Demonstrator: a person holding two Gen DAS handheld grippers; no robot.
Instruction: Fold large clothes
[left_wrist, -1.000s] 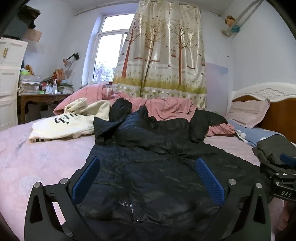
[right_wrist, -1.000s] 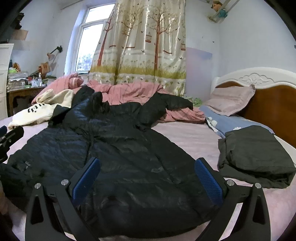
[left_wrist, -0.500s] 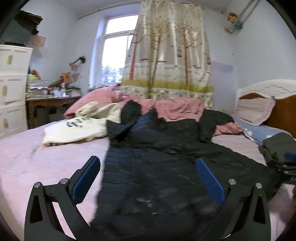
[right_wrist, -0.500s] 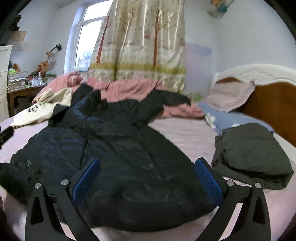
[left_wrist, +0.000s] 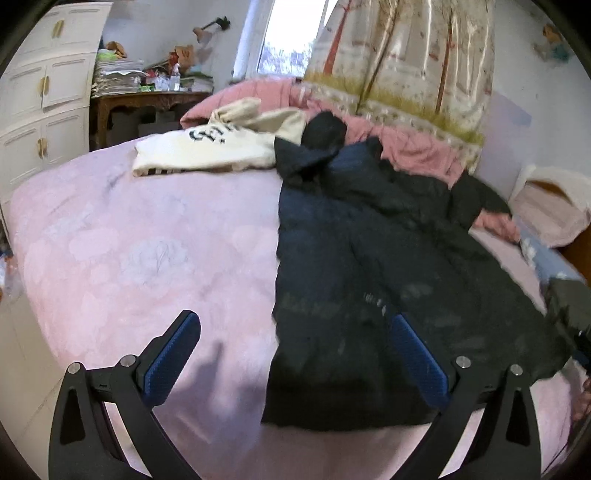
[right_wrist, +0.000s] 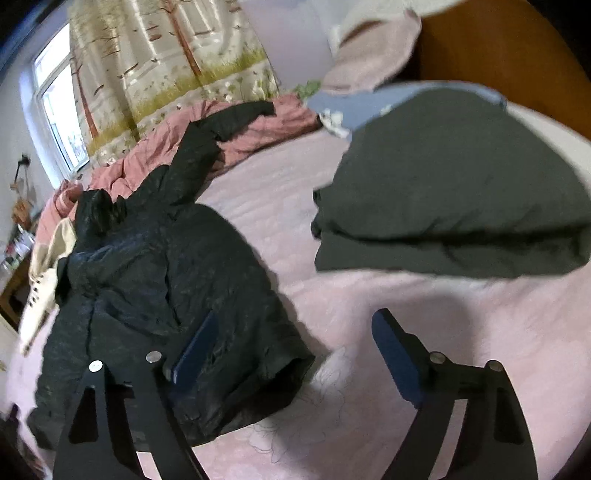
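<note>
A large black puffer coat (left_wrist: 376, 266) lies spread flat on the pink bed (left_wrist: 122, 258), hood toward the window. My left gripper (left_wrist: 295, 332) is open above the coat's lower left hem edge, nothing between its blue pads. In the right wrist view the coat (right_wrist: 155, 295) fills the left side. My right gripper (right_wrist: 295, 332) hovers over the coat's lower right corner and bare bedsheet; its jaws are closing, with the hem corner below them but no pad pressing on it.
A folded dark green garment (right_wrist: 454, 184) sits on the bed near the pillows (right_wrist: 373, 55) and the wooden headboard (right_wrist: 509, 48). A cream sweatshirt (left_wrist: 218, 147) and rumpled pink bedding (left_wrist: 417, 151) lie past the coat. White drawers (left_wrist: 40, 107) and a cluttered desk (left_wrist: 147, 99) stand at the left.
Both views swung apart and tilted down: the left gripper shifted to the coat's left hem edge, the right to its right corner. The right view rolled, and its jaws narrowed slightly.
</note>
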